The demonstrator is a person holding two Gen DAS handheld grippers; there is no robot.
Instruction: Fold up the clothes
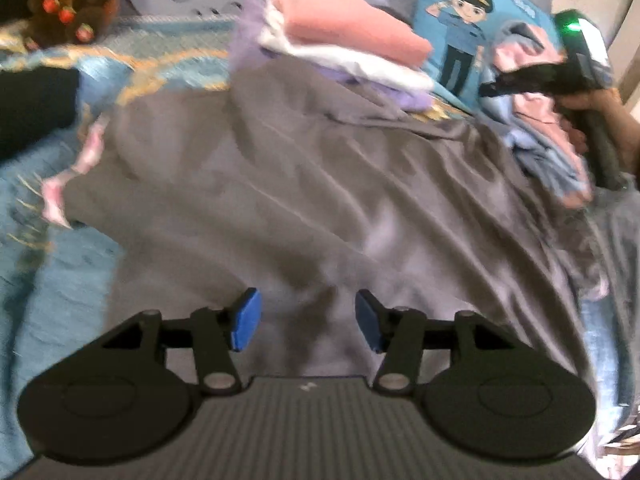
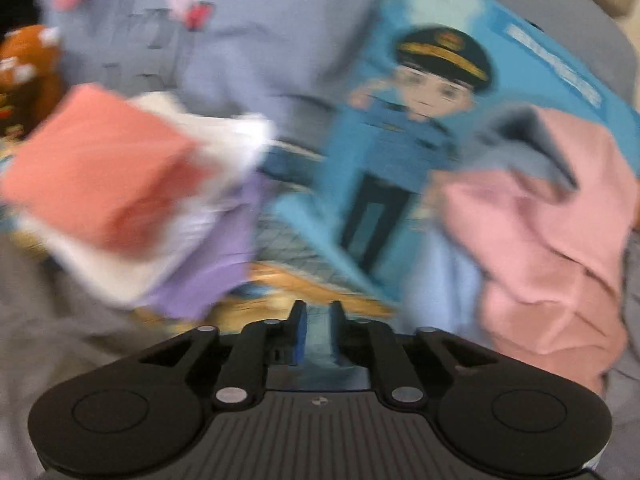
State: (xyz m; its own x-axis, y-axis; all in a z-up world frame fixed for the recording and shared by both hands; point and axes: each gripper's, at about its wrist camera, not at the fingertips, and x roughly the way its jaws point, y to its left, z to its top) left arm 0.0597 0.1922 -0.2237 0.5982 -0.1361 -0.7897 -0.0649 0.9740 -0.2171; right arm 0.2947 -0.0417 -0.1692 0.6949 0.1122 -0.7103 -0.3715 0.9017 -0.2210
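Observation:
A large grey garment [image 1: 300, 184] lies spread and wrinkled over the bed. My left gripper [image 1: 308, 320] hovers low over its near part, blue pads well apart and nothing between them. A hand holds my right gripper [image 1: 490, 87] at the far right, above a loose heap of pink and light-blue clothes [image 1: 536, 120]. In the blurred right wrist view, the right gripper [image 2: 318, 316] shows a narrow gap with only the bed cover visible through it. The pink heap [image 2: 552, 240] lies to its right. A folded stack [image 2: 120, 184] of salmon, white and lilac pieces lies to its left.
The folded stack [image 1: 340, 48] sits at the grey garment's far edge. A blue pillow with a cartoon officer [image 1: 468, 20] leans behind it. A brown plush toy [image 1: 72, 4] sits at the back left, and a dark object [image 1: 36, 108] lies at the left edge. A patterned blue bedspread [image 1: 52, 292] covers the bed.

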